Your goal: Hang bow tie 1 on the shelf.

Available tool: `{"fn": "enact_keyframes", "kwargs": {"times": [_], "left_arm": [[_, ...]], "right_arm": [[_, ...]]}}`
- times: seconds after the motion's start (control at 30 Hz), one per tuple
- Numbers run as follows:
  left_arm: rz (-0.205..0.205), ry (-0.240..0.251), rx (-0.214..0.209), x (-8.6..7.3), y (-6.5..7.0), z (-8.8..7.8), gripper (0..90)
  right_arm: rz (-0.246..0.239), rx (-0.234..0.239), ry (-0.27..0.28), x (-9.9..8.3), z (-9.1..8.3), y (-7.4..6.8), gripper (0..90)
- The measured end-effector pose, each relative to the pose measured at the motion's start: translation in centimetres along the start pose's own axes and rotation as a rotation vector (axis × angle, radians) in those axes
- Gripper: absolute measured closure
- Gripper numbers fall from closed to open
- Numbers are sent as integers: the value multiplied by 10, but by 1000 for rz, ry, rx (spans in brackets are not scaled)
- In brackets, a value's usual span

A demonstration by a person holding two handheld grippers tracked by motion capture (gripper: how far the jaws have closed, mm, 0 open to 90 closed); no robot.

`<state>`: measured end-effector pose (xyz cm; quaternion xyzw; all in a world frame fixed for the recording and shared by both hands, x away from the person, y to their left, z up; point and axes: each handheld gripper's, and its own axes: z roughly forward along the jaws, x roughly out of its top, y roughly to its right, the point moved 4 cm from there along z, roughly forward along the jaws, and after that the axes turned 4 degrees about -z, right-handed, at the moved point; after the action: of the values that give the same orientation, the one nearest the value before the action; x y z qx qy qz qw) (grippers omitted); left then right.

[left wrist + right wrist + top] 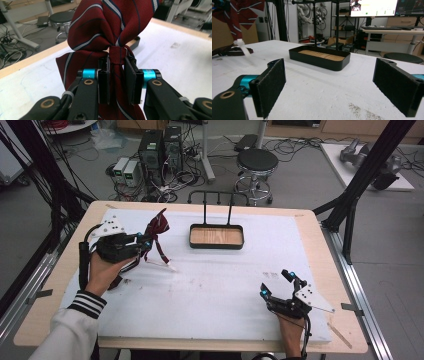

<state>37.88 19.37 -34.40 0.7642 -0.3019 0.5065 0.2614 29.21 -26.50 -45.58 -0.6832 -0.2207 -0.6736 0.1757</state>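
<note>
No brand, label or writing can be read on anything here. The right tongs (277,282) rest on the white sheet (225,285) at the near right of the worktop (310,220), jaws wide apart with nothing between them; their pads (272,85) are flat black rectangles with a rough, felt-like face. Left of the tray (216,236), the left tongs (145,244) are clamped on a bow tie (157,227) at its narrow centre band, holding it above the sheet. The bow tie is woven dark red cloth with thin grey and navy diagonal stripes, gathered into soft folds; its long axis runs roughly upright, one wing above the tongs, the other hanging below. A pale strap (162,264) trails from it to the sheet. The tray is a black, rounded rectangle with a wooden floor, and a black wire rack (218,200) rises behind it.
</note>
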Motion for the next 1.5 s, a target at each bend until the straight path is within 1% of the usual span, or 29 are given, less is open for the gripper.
{"fn": "enact_keyframes", "kwargs": {"times": [0.1, 0.23, 0.3, 0.4, 0.5, 0.67, 0.73, 0.8, 0.87, 0.93, 1.03, 1.17, 1.3, 1.5], "left_arm": [[-11, 7, -8, 5, -2, 6, 749], [-21, 17, -9, 11, -5, 14, 749], [-15, 22, -3, 14, -7, 18, 749], [-26, 46, -14, 20, -10, 25, 749], [-16, 42, -11, 24, -13, 32, 749], [-10, 44, -4, 33, -16, 40, 749], [-11, 44, -4, 36, -17, 42, 750], [-2, 41, 5, 39, -18, 44, 750], [-16, 46, 3, 41, -20, 47, 750], [-12, 45, 12, 43, -20, 49, 751], [-7, 46, 14, 49, -22, 53, 752], [-10, 52, 13, 56, -23, 58, 752], [-3, 49, 16, 61, -24, 64, 753], [10, 46, 22, 72, -26, 68, 753]], "right_arm": [[0, -1, 1, 0, 0, 0, 104], [1, 1, -1, 0, 0, 0, 105], [1, 1, -1, 0, 0, 0, 104], [-9, 0, 5, 0, 0, 0, 105], [1, 0, 1, 0, 0, 0, 104], [-5, -1, 1, 0, 0, 0, 105], [-6, -1, 1, 0, 0, 0, 104], [-6, -1, 1, 0, 0, 0, 104], [-4, 1, 2, 0, 0, 0, 105], [-4, 0, 3, 0, 0, 0, 105], [1, -1, -1, 0, 0, 0, 104], [2, 0, -1, 0, 0, 0, 104], [3, 0, -1, 0, 0, 0, 105], [3, 0, -1, 0, 0, 0, 104]]}}
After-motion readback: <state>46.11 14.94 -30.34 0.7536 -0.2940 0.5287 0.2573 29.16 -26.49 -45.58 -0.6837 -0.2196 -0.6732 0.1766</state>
